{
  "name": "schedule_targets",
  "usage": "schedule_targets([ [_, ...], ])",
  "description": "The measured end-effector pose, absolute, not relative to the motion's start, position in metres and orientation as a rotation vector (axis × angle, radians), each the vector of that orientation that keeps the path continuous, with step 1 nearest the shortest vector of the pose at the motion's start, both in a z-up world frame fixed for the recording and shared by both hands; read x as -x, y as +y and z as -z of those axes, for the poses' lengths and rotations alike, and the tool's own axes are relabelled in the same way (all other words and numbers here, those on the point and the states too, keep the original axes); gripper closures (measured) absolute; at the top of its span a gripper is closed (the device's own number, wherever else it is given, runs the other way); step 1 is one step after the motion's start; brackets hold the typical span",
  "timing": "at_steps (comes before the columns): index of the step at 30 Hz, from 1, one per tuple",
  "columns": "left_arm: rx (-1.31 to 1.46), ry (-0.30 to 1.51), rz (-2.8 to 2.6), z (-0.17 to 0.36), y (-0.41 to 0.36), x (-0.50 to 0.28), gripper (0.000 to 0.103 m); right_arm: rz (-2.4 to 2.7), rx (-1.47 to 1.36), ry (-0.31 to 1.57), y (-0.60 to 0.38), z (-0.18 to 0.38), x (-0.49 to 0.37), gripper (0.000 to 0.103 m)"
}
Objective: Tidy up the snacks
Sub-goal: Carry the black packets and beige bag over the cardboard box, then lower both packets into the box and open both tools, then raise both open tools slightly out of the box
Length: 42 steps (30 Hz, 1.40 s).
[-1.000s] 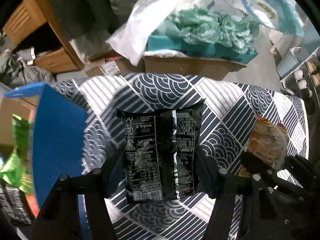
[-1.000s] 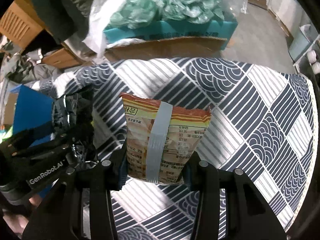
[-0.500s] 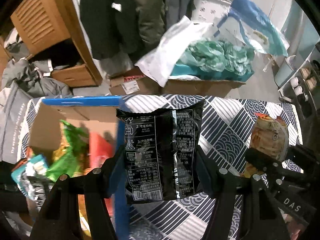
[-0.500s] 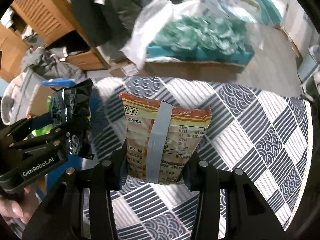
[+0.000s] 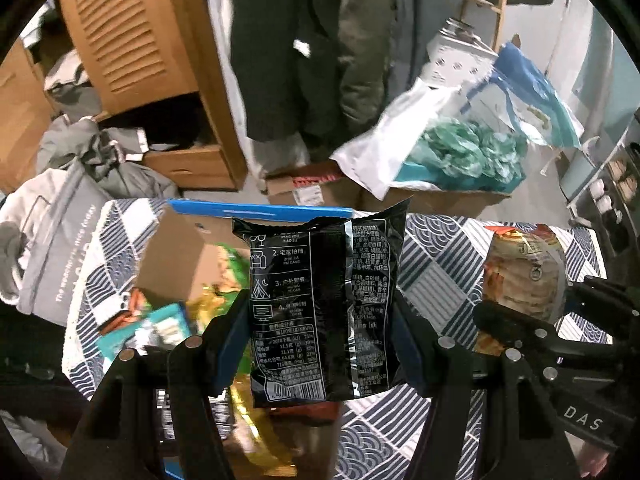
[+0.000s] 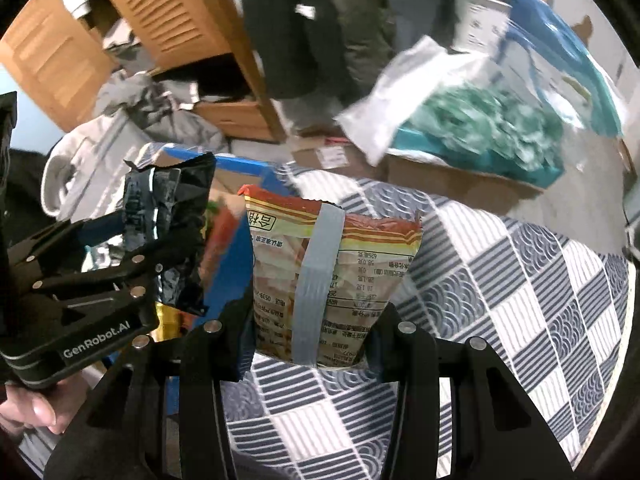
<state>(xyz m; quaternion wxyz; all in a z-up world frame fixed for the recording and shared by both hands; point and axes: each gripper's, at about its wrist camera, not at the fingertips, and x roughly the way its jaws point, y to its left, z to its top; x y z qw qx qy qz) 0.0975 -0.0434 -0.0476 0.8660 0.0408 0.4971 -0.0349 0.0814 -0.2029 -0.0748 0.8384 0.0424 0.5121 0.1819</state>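
In my left hand I hold the left gripper (image 5: 322,328), and its two fingers are closed on the sides of a black snack packet (image 5: 322,304). The packet stands upright between the fingers, with its printed back side toward the camera and its sealed top edge up. It hangs above the open cardboard box (image 5: 180,252), which has a blue rim (image 5: 260,211) and stands on the table with the blue and white patterned cloth (image 5: 436,264). Inside the box I see other snacks: a green packet (image 5: 232,268), a yellow packet (image 5: 208,300) and a teal and white packet (image 5: 160,326), but they are blurred and I cannot read them.

In my right hand I hold the right gripper (image 6: 316,336). Its fingers are pressed against the lower part of an orange and yellow snack packet (image 6: 332,280), which has a grey strip down the middle. This packet is also upright, and it is above the cloth just beside the right wall of the box. In the left wrist view the same packet (image 5: 520,276) shows at the right side, held in the black fingers. In the right wrist view the left gripper (image 6: 132,264) with the black packet (image 6: 168,224) is at the left, over the box.

Behind the table there is a cardboard carton with green stuffing (image 5: 464,152), a wooden cabinet (image 5: 132,28), and a grey bag (image 5: 60,236) at the left edge of the table.
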Motion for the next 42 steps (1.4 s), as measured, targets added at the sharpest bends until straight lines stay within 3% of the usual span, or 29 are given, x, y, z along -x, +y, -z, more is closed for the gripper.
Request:
schedule_targets([
  [28, 0.070, 1.123, -0.078, 0.080, 0.078, -0.096, 0.036, -0.542, -0.027, 1.136, -0.072, 0.083, -0.112, 0.059],
  [33, 0.092, 1.138, -0.080, 0.080, 0.087, -0.095, 0.031, -0.541, -0.033, 1.143, -0.065, 0.089, -0.118, 0.057],
  [36, 0.089, 1.109, -0.074, 0.073, 0.087, -0.091, 0.021, -0.537, -0.037, 1.137, -0.063, 0.088, -0.120, 0.049],
  [39, 0.079, 1.088, -0.071, 0.067, 0.087, -0.087, 0.021, -0.537, -0.041, 1.122, -0.062, 0.085, -0.119, 0.039],
  [42, 0.094, 1.091, -0.065, 0.062, 0.090, -0.083, 0.021, -0.527, -0.043, 1.112, -0.063, 0.081, -0.117, 0.039],
])
